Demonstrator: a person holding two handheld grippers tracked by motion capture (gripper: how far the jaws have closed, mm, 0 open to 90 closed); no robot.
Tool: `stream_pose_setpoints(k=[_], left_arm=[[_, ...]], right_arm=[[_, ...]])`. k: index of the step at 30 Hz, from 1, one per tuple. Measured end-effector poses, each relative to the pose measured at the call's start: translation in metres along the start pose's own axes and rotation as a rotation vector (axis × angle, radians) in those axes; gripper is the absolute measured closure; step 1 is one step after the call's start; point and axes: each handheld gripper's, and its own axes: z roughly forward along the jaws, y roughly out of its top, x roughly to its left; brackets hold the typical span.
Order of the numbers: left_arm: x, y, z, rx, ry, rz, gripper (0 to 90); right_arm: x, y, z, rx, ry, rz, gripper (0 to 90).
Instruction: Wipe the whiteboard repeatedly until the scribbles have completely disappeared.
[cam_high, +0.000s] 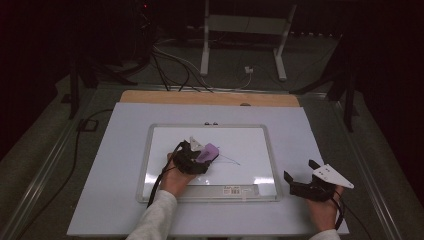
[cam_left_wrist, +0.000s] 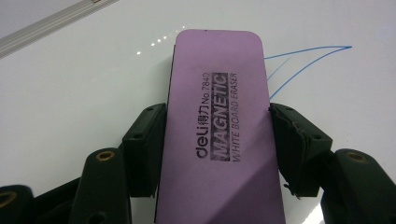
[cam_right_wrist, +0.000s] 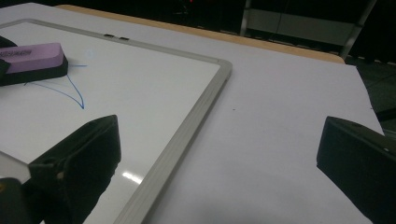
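The left tongs (cam_left_wrist: 217, 140) pinch a purple eraser (cam_left_wrist: 219, 135) flat on the whiteboard (cam_high: 250, 145); up close its label reads "MAGNETIC WHITE BOARD ERASER", beside blue lines (cam_left_wrist: 303, 58). From above, the right tongs (cam_high: 300, 175) hover spread over the worktop (cam_high: 115, 165), right of the whiteboard.

- A table (cam_high: 280, 100) with a light wooden top, its far edge showing as a tan strip, stands on a dark floor (cam_high: 40, 150).
- A large white rectangular sheet (cam_high: 115, 165) covers most of the table and lies flat on it.
- A silver-framed white rectangular whiteboard (cam_high: 250, 145) lies flat near the middle of the sheet, long sides running left to right.
- Thin blue marker lines (cam_high: 230, 160) cross the whiteboard's middle.
- A small white label (cam_high: 232, 190) sits on the near frame edge.
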Motion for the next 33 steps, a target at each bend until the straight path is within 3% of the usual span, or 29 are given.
stream_pose_setpoints(k=[8, 33], left_arm=[[0.002, 0.002, 0.0, 0.015, 0.012, -0.01, 41.7], [0.036, 0.005, -0.001, 0.045, 0.165, -0.107, 41.8]], right_arm=[[0.0, 0.0, 0.0, -0.002, 0.0, 0.002, 0.1], [-0.001, 0.0, -0.001, -0.002, -0.001, 0.005, 0.1]])
